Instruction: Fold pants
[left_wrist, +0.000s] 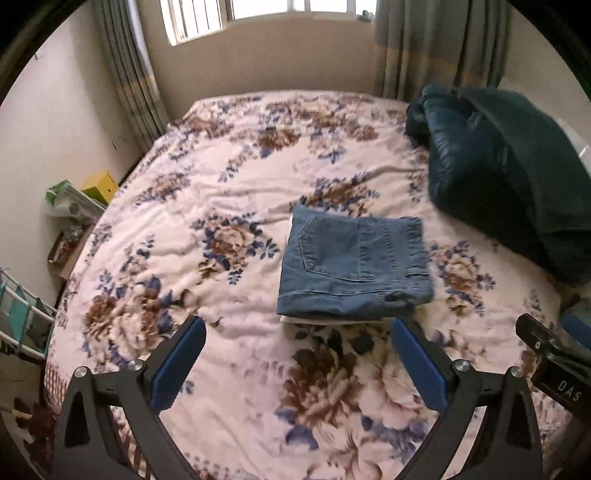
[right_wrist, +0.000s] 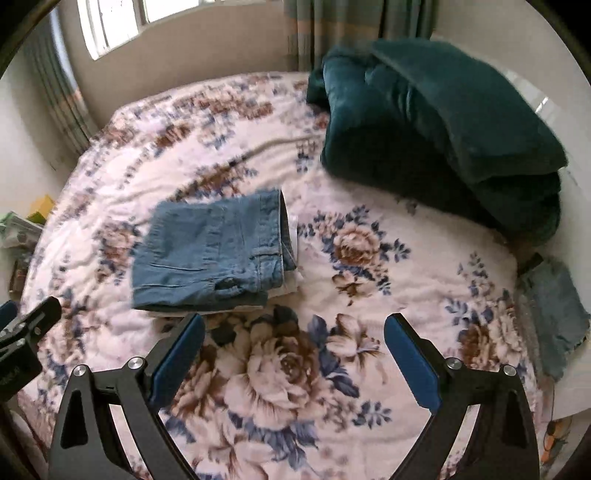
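Note:
Blue denim pants lie folded into a compact rectangle on the floral bedspread, on top of a folded white garment. My left gripper is open and empty, held above the bed just in front of the stack. In the right wrist view the folded pants lie ahead to the left. My right gripper is open and empty, above the bedspread, to the right of the stack. Each gripper's body shows at the edge of the other's view.
A dark teal blanket is heaped at the back right of the bed; it also shows in the right wrist view. A grey-blue folded cloth lies at the right edge. Clutter and a yellow box stand left of the bed.

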